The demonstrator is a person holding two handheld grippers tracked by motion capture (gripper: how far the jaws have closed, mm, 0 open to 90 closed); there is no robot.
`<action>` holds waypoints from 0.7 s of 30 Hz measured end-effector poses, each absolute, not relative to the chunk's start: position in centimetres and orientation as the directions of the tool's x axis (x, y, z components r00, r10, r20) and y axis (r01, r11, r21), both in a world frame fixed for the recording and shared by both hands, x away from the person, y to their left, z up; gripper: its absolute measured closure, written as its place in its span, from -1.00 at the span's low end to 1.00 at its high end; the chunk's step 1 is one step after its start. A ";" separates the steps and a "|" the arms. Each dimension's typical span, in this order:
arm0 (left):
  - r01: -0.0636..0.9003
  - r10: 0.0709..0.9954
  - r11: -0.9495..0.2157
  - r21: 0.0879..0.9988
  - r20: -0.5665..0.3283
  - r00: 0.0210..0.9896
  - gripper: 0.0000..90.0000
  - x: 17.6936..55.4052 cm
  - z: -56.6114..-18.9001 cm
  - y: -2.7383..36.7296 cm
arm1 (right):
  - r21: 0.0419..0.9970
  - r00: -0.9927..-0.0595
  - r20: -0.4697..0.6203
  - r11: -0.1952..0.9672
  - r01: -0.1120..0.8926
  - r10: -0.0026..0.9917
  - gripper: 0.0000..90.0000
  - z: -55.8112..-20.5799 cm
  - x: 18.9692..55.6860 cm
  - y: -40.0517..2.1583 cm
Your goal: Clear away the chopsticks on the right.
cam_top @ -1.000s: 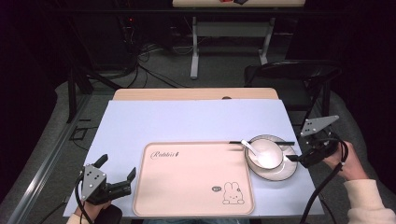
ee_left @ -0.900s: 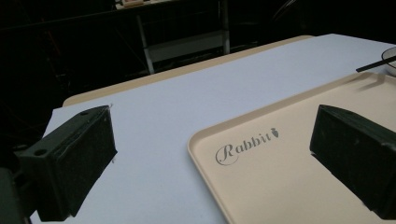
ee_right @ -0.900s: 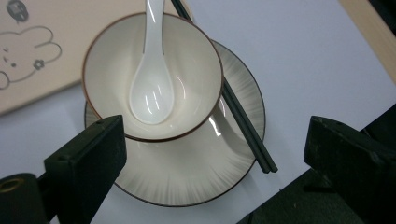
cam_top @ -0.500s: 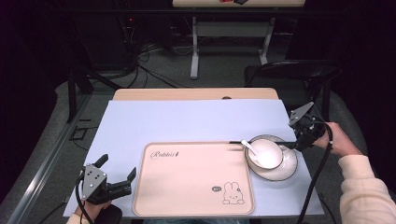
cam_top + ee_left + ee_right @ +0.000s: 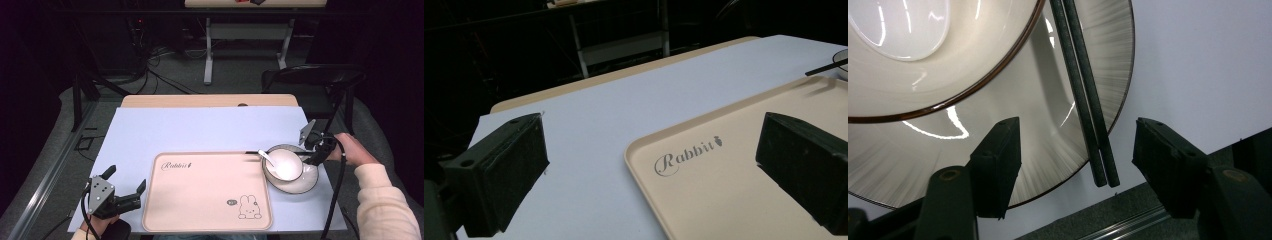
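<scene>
Chopsticks [image 5: 1088, 100] lying across the plate [image 5: 1058, 150] near the table's right edge, we are straddling them with the right gripper [image 5: 1075, 165], jaws apart, presumably to pinch them.

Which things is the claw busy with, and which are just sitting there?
Being worked on:
- right claw, open around the chopsticks
- chopsticks lying across the plate
- plate
- bowl on it

Just sitting:
- Rabbit tray
- spoon in the bowl
- left claw, open

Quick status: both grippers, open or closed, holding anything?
Left gripper: open, empty, beside the tray.
Right gripper: open, jaws either side of the chopsticks, not gripping.
</scene>
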State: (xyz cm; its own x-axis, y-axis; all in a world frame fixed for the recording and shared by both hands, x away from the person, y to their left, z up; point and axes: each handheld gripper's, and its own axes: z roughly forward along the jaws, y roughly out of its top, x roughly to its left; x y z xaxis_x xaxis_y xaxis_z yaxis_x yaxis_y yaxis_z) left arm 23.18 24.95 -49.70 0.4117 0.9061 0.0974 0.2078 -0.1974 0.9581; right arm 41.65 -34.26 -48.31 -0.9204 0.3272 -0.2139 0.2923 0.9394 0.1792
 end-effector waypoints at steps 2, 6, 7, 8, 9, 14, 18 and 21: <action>0.209 0.907 -0.197 0.958 0.097 0.410 -1.00 23.2 -49.7 25.0 | 0.187 -0.920 -0.224 0.941 0.284 0.322 -0.04 -48.3 41.7 -34.2; 0.208 0.906 -0.199 0.958 0.099 0.411 -1.00 23.2 -49.7 24.9 | 0.170 -0.925 -0.249 0.953 0.250 0.287 0.45 -48.2 41.6 -33.6; 0.208 0.906 -0.199 0.958 0.099 0.411 -1.00 23.2 -49.7 24.9 | 0.170 -0.925 -0.249 0.953 0.250 0.287 0.45 -48.2 41.6 -33.6; 0.209 0.907 -0.197 0.958 0.098 0.409 -1.00 23.2 -49.7 25.0 | 0.177 -0.928 -0.262 0.958 0.224 0.266 0.58 -48.1 41.5 -33.5; 0.209 0.907 -0.197 0.958 0.097 0.409 -1.00 23.2 -49.7 25.0 | 0.157 -0.929 -0.267 0.963 0.221 0.257 0.64 -48.1 41.5 -33.4; 0.208 0.906 -0.199 0.958 0.099 0.411 -1.00 23.2 -49.7 24.9 | 0.118 -0.935 -0.259 0.969 0.217 0.241 0.80 -48.5 41.6 -33.0; 0.210 0.908 -0.197 0.958 0.097 0.408 -1.00 23.2 -49.7 25.0 | 0.103 -0.942 -0.251 0.974 0.202 0.222 0.86 -48.9 41.9 -32.8; 0.210 0.907 -0.197 0.957 0.097 0.409 -1.00 23.2 -49.7 25.0 | 0.081 -0.949 -0.248 0.981 0.179 0.193 0.90 -49.2 42.2 -32.5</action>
State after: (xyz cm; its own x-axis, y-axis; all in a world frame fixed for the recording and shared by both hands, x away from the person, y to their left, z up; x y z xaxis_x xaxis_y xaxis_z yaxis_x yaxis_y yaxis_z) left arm 23.19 24.95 -49.69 0.4088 0.9074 0.0971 0.2105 -0.1973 0.9575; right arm 42.19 -32.53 -49.20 -0.9494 0.1932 -0.2478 0.1785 0.9806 0.0806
